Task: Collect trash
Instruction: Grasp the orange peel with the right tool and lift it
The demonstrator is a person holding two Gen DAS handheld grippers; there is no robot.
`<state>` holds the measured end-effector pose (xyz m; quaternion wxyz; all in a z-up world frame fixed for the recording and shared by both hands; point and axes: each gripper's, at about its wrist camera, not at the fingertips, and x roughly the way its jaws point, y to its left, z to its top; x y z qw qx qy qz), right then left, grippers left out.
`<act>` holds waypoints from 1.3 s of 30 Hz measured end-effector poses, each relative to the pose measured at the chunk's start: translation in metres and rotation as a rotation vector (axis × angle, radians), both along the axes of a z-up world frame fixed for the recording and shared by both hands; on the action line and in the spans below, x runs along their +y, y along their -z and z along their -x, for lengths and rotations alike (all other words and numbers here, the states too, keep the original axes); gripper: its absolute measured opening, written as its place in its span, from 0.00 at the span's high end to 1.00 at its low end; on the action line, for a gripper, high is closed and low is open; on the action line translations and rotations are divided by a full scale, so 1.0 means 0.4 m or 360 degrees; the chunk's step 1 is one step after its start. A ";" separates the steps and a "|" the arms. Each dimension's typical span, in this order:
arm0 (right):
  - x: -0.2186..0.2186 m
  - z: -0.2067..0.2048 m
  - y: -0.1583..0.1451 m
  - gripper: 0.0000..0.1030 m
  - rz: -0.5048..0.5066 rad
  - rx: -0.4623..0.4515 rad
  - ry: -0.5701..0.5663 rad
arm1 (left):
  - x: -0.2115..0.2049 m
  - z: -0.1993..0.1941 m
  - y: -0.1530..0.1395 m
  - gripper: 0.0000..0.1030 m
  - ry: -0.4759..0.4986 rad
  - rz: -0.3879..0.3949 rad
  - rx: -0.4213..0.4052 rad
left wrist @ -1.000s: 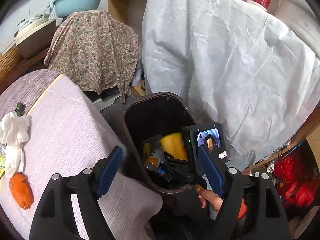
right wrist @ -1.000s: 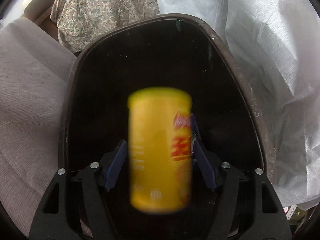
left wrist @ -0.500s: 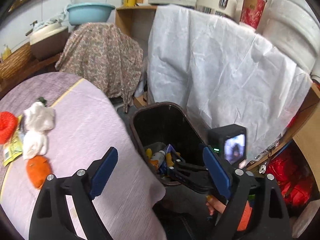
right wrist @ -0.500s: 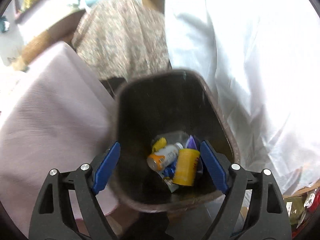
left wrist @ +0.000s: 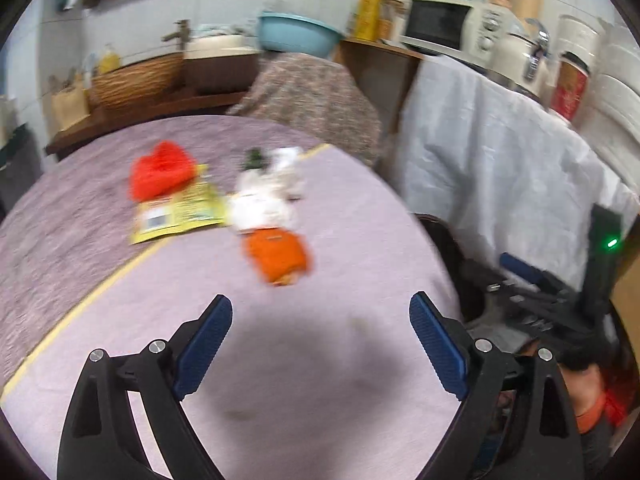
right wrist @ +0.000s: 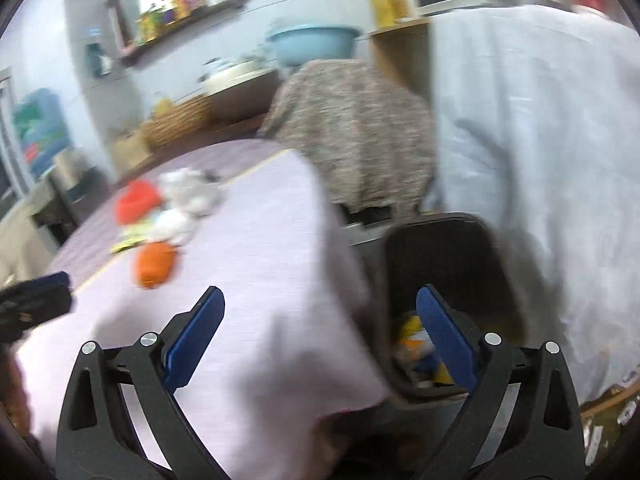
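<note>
Trash lies in a loose cluster on the table (left wrist: 340,360), ahead of the left tongs (left wrist: 320,344) and apart from them. Nearest is an orange wrapper (left wrist: 278,254), just beyond the gap between the blue pads. Behind it sit white tissue (left wrist: 264,200), a yellow packet (left wrist: 180,212) and a red lump (left wrist: 160,170). The left tongs stand wide with nothing between them; their jaws have just been opening. At the right edge of this view, the right tongs (left wrist: 532,280) hang by the bin (left wrist: 440,232).

From the right wrist, the right tongs (right wrist: 320,340) also gape empty, jaws just opened wider. The bin (right wrist: 440,248) stands beside the table's edge, with cast-off items (right wrist: 414,346) at its bottom, seen by the right pad. The orange wrapper (right wrist: 154,264) and other scraps lie up and left, well apart.
</note>
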<state>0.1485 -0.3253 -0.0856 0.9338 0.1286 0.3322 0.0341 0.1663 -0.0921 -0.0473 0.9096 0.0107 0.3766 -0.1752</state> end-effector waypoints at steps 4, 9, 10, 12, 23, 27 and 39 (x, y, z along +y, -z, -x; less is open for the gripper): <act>0.094 -0.024 -0.024 0.07 -0.0021 0.0019 -0.0189 | 0.125 0.024 0.017 0.14 -0.0172 -0.0037 -0.0004; 0.241 -0.058 -0.037 0.07 0.0093 0.0067 -0.0368 | 0.241 0.052 0.042 0.14 -0.0331 -0.0083 0.0003; 0.268 -0.066 -0.037 0.07 0.0121 0.0080 -0.0402 | 0.253 0.053 0.044 0.14 -0.0344 -0.0077 0.0010; 0.315 -0.086 -0.034 0.07 0.0167 0.0117 -0.0447 | 0.281 0.057 0.050 0.14 -0.0375 -0.0055 0.0025; 0.454 -0.225 0.011 0.21 0.0381 0.0305 -0.0488 | 0.318 0.070 0.062 0.14 -0.0372 -0.0051 0.0041; 0.449 -0.250 0.027 0.37 0.0325 0.0340 -0.0464 | 0.319 0.066 0.062 0.14 -0.0355 -0.0049 0.0043; 0.405 -0.186 0.021 0.75 0.0180 0.0296 -0.0503 | 0.285 0.022 0.048 0.14 -0.0268 -0.0044 0.0041</act>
